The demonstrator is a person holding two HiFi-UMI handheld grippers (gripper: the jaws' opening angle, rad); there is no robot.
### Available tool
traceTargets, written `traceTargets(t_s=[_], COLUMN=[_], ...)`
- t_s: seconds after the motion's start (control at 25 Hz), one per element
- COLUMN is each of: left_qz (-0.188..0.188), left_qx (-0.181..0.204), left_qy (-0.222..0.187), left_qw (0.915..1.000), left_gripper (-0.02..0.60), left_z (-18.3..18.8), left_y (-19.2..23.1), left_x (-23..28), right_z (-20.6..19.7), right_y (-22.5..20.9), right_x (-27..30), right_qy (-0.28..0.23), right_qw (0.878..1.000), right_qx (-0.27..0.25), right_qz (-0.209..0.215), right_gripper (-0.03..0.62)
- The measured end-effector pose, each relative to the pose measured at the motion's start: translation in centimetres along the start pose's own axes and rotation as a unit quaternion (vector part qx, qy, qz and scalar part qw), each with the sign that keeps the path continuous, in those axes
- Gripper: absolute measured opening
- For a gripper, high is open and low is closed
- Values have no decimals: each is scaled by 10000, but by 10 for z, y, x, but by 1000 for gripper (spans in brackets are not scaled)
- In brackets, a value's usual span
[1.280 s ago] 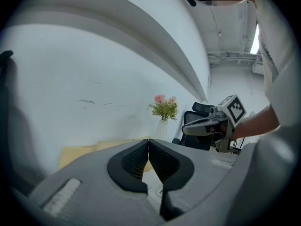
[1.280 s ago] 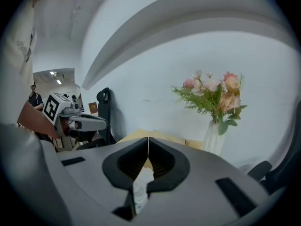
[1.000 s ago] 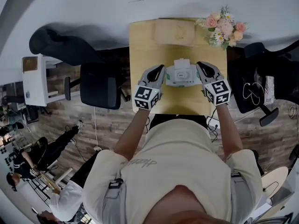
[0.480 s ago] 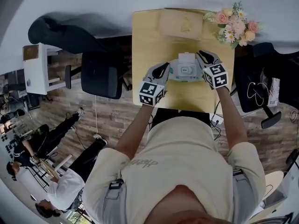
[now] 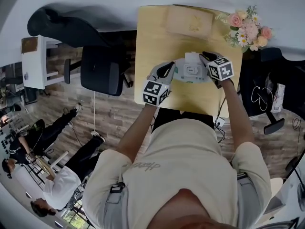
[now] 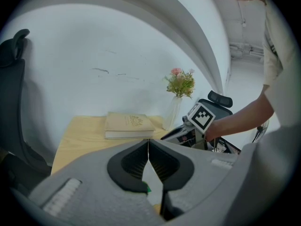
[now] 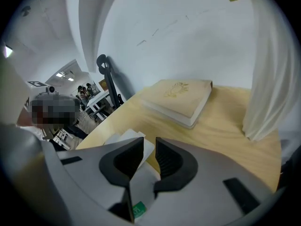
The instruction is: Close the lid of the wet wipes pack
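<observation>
The white wet wipes pack (image 5: 191,73) lies on the wooden table (image 5: 152,42), its lid (image 5: 191,58) raised at the far side. My left gripper (image 5: 170,69) rests against the pack's left end; in the left gripper view (image 6: 148,141) its tips touch, and the pack itself is hidden under them. My right gripper (image 5: 205,57) is at the lid's right edge. In the right gripper view (image 7: 149,142) its jaws stand a narrow slit apart, and the white lid (image 7: 123,138) reaches into that slit. Its marker cube (image 6: 201,117) shows in the left gripper view.
A closed beige book (image 5: 189,22) (image 7: 181,98) lies at the table's far side. A vase of flowers (image 5: 248,27) stands at the far right corner. A black office chair (image 5: 97,75) is left of the table, another chair (image 5: 267,89) to the right.
My right gripper has moved from the pack's right side up and forward to the lid. The left gripper has stayed at the pack's left end.
</observation>
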State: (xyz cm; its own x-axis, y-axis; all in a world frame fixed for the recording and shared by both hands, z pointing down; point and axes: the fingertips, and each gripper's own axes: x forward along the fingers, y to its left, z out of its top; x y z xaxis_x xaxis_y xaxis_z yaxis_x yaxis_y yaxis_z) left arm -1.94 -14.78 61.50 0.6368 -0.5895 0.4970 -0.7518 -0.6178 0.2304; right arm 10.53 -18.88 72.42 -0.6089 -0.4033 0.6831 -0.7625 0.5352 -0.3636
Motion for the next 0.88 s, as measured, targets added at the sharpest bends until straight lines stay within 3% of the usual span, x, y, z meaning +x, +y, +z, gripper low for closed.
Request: traceTargets(t_s=[0.16,0.4,0.6,0.88], left_qz=[47,112,160,161], left_qx=[-70,-115,-128,-103], left_qy=[23,41,24,-60], left_qw=[10000,9999,9998,9998], left_gripper=[18,18,18,18], left_z=[-6,-12,-12,-7], left_y=[2,7,11,11], left_x=[-4,-10,-14,-16], right_z=[-2,-13,-5,7], right_y=[0,0,-1,8], right_x=[11,22,15,2], right_qy=[289,696,643,421], right_qw=[9995,9956,9956,9982], right_qx=[-19,392,368,-112], right_qz=[94,482,566,402], right_gripper=[61,61,60,52])
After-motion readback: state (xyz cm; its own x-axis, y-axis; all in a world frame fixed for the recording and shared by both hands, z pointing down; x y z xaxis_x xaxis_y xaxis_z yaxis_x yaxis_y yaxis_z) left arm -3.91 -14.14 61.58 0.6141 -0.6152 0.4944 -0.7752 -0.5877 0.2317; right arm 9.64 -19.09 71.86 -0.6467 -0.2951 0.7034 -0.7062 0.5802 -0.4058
